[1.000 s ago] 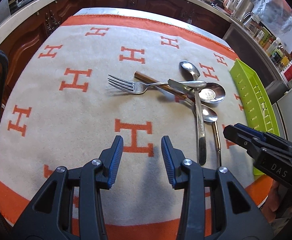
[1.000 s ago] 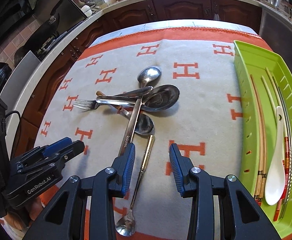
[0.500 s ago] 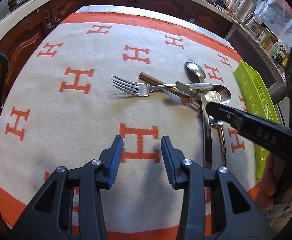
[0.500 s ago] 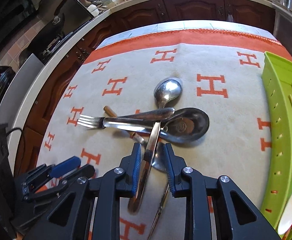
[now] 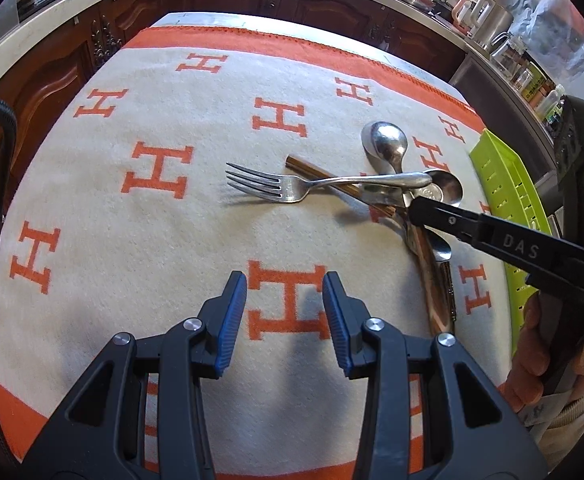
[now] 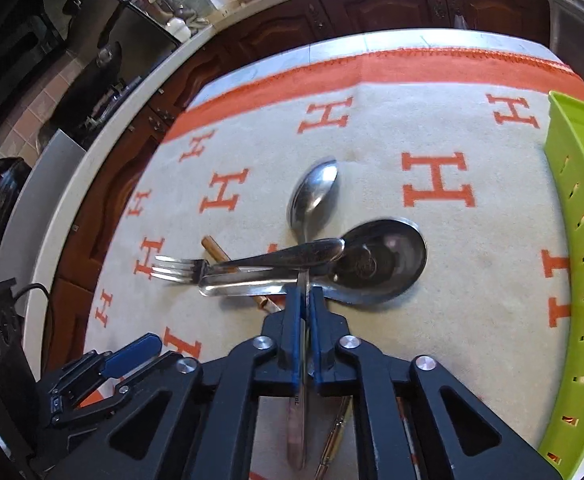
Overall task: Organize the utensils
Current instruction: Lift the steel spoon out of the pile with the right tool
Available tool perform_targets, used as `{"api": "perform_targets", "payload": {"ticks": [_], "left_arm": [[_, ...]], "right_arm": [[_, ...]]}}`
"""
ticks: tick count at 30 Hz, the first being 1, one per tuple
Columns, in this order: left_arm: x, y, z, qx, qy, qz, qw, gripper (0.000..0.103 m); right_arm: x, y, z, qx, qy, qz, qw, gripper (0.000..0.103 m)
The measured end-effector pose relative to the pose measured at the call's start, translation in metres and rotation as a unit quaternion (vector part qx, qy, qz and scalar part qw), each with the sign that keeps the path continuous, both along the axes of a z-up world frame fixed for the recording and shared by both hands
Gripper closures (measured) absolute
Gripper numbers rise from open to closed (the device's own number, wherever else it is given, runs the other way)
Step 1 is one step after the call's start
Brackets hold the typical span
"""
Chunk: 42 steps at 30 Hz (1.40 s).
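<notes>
The long spoon (image 6: 312,196) lies in a crossed heap of cutlery on the blanket (image 6: 471,280), and its handle runs back between the pads of the right hand-held gripper (image 6: 304,300). The jaws have just been closing and now stand together, clamped on that thin handle just short of where the others cross it. The bowl lies ahead of the fingertips, touching the blanket.

Right at the fingertips the fork (image 6: 180,269) and a broad spoon (image 6: 375,264) cross over the long spoon's neck, and a wooden stick (image 6: 214,249) pokes out from under them. A smaller spoon lies below the gripper, beside the handle. The green tray (image 6: 575,200) sits well off to the gripper's right.

The left hand-held gripper (image 5: 284,320) hovers over bare blanket to the left of the heap, jaws apart, holding nothing.

The main risk, I judge, is the lift. The fork and broad spoon rest on the pinched spoon, so raising it straight up could drag or flip them, perhaps toward the tabletop edge. The handle is narrow and smooth, so it may also swivel between the pads under the bowl's weight and slip before reaching the tray.
</notes>
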State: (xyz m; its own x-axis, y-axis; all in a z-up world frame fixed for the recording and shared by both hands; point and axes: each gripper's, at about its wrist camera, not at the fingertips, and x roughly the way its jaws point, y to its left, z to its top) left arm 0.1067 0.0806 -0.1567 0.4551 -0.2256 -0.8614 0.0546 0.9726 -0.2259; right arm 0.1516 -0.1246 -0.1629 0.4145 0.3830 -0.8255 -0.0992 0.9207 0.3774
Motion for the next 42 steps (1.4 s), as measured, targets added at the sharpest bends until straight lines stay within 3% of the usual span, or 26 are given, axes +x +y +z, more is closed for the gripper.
{"api": "perform_targets", "payload": {"ticks": [4, 12, 25, 32, 42], "left_arm": [[0.001, 0.002, 0.0, -0.003, 0.002, 0.003, 1.0, 0.067], [0.002, 0.002, 0.0, -0.005, 0.005, 0.009, 0.9999, 0.067], [0.005, 0.002, 0.0, -0.008, 0.007, 0.012, 0.9999, 0.067], [0.018, 0.011, 0.017, 0.002, -0.01, 0.005, 0.9999, 0.067], [0.046, 0.023, 0.029, -0.005, 0.005, -0.04, 0.9992, 0.067]], "right_arm": [[-0.005, 0.003, 0.006, -0.033, -0.014, 0.001, 0.999, 0.101], [-0.005, 0.009, 0.006, -0.053, -0.014, 0.017, 0.998, 0.1], [0.002, 0.011, -0.003, -0.036, 0.006, 0.027, 0.999, 0.098], [0.001, 0.012, -0.004, -0.017, 0.01, 0.022, 1.0, 0.099], [-0.02, 0.011, 0.026, -0.011, -0.042, 0.035, 0.998, 0.101]]}}
